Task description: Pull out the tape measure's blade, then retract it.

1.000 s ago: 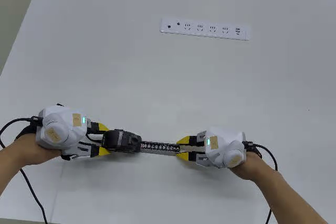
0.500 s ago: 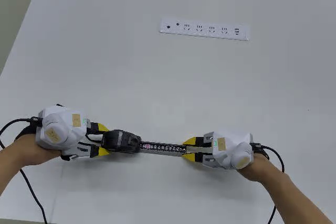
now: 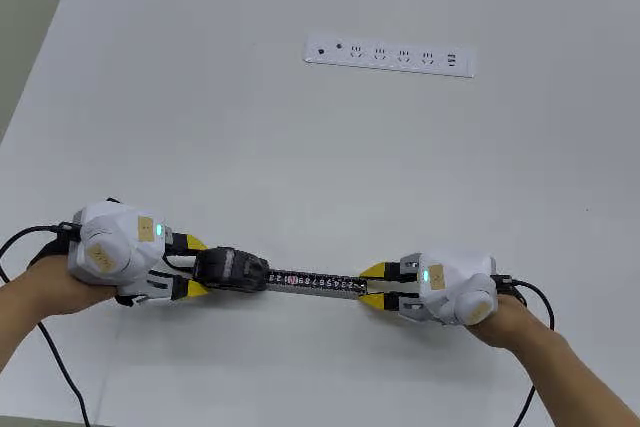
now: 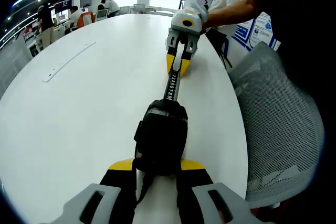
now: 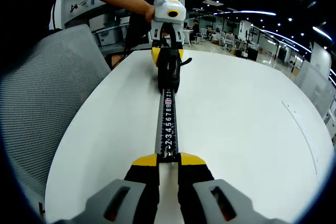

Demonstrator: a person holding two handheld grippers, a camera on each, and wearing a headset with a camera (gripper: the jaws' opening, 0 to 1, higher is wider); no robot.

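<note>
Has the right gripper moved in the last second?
Yes. Against the power strip, fixed in the head view, the right gripper has slid rightward, away from the tape measure case, drawing out more blade.

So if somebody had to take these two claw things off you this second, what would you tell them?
Left claw: shut on the tape measure case, down at the white table.
Right claw: shut on the tip of the blade, low over the table.
Done: blade partly out, stretched straight between the two claws, numbers facing up.
Left: pull further if more length is wanted, then let the blade run back into the case, probably guiding it so it does not snap.
A power strip lies at the far side, out of the way.
</note>
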